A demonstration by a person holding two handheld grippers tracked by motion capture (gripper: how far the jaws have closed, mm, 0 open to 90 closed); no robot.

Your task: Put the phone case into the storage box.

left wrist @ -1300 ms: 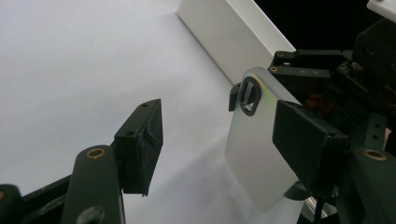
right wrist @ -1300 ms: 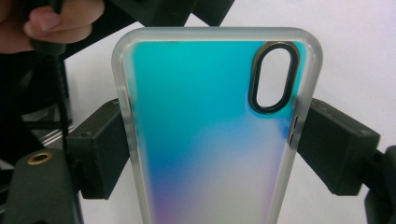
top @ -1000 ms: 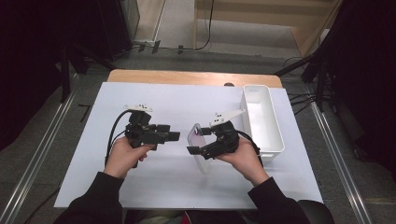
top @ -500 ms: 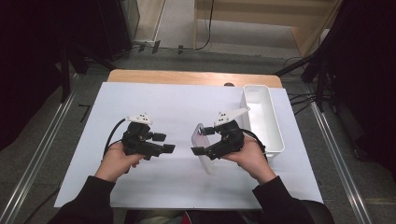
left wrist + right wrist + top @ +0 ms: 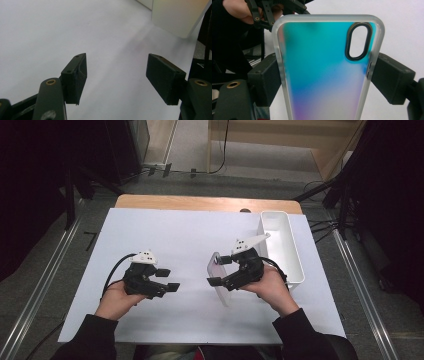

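Note:
A translucent phone case [image 5: 322, 65], teal fading to pink with an oval camera cut-out, stands on edge between the pads of my right gripper [image 5: 324, 75], which is shut on its two long sides. In the high view the right gripper [image 5: 218, 271] holds the case [image 5: 223, 295] upright just above the white table sheet [image 5: 175, 235], right of centre. My left gripper [image 5: 167, 280] hovers low over the sheet at the left, pointing right. In the left gripper view its jaws [image 5: 116, 72] stand wide open with only bare sheet between them.
A long white bin [image 5: 295, 255] stands along the sheet's right edge, close behind the right hand. The table's wooden far edge [image 5: 200, 202] shows beyond the sheet. Metal rails run along the floor on both sides.
The left hand has drawn back toward the person and sunk a little, gripper still open. The right hand with the case has hardly moved.

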